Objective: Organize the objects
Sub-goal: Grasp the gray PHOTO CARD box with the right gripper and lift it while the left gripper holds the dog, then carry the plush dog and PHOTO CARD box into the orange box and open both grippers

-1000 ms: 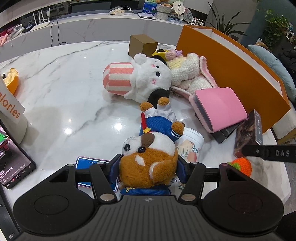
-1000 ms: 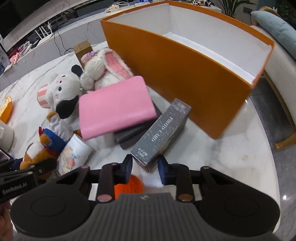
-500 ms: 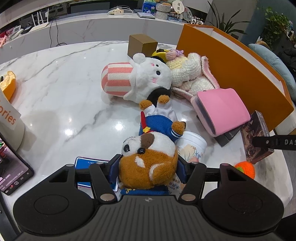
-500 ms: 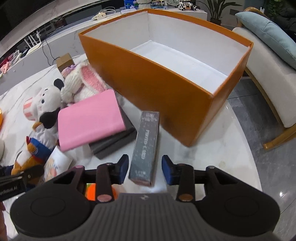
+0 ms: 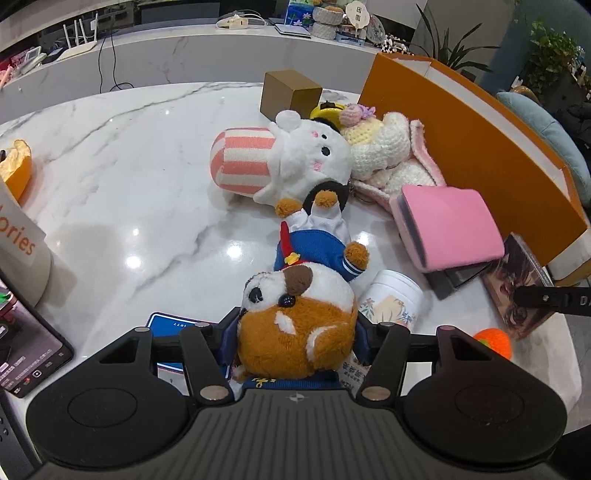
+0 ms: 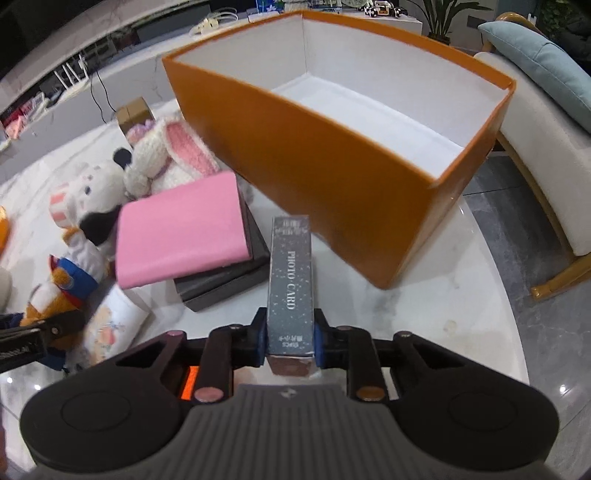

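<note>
Now the right claw (image 6: 289,341) has just clamped shut on the photo card box (image 6: 291,280).

A lounge or reception-like room is showing here: a marble surface (image 5: 122,177) is curving under a raised counter (image 5: 177,48) holding routers (image 5: 79,31) and cables, potted plants (image 5: 550,55) are standing behind, and a cushioned chair (image 6: 546,122) (blue pillow on it) is sitting alongside.

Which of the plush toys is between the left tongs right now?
The brown-and-white plush dog in a blue sailor suit; the left tongs clamp its head. The white striped-hat plush and crocheted bunny lie untouched.
</note>
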Motion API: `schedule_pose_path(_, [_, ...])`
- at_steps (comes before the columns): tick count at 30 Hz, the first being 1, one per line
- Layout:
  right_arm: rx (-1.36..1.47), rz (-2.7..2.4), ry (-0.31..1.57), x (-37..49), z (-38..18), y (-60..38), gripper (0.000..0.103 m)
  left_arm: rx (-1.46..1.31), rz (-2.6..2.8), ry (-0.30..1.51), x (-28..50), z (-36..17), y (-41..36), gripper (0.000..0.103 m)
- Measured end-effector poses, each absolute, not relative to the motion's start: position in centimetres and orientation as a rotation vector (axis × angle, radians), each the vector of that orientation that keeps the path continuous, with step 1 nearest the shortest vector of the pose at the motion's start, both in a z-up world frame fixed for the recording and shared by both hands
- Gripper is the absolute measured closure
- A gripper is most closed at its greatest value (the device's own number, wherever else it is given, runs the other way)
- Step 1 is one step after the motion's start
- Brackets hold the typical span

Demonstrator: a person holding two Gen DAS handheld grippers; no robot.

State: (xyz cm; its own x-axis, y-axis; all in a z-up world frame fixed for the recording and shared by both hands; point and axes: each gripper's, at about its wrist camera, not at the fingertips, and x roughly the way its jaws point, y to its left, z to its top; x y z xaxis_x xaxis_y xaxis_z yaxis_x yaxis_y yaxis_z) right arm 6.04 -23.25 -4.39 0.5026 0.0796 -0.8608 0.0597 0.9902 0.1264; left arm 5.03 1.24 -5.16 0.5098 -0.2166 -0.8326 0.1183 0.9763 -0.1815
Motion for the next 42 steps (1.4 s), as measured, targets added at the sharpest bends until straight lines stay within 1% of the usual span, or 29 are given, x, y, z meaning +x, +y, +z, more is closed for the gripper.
schedule_pose_path(7, [0.237,0.049,1.040,4.9,-2.9,-24.6,0.078,-0.107,-0.198,0.999,4.4,-3.8,1.3,0.036])
schedule_pose_path(12, [0.292,0.078,0.997,4.3,-1.1,-25.2,0.078,-0.109,-0.192,0.985,3.7,-2.6,1.4,0.036])
schedule_pose_path(23, [0.420,0.195,0.852,4.8,5.3,-26.1,0.078,-0.101,-0.190,0.916,2.6,1.5,0.0,0.036])
schedule_pose_path(28, [0.500,0.204,0.759,6.9,9.2,-27.2,0.078,-0.104,-0.178,0.907,3.8,2.0,-1.5,0.036])
schedule_pose_path(31, [0.542,0.201,0.730,8.6,10.6,-28.1,0.078,-0.101,-0.183,0.903,4.4,2.1,-2.4,0.036])
schedule_pose_path(35, [0.544,0.225,0.724,11.8,10.0,-28.6,0.078,-0.085,-0.187,0.899,5.0,2.1,-3.5,0.036])
schedule_pose_path(42, [0.580,0.225,0.731,14.9,4.8,-31.2,0.078,-0.059,-0.149,0.891,5.3,2.6,-4.5,0.036])
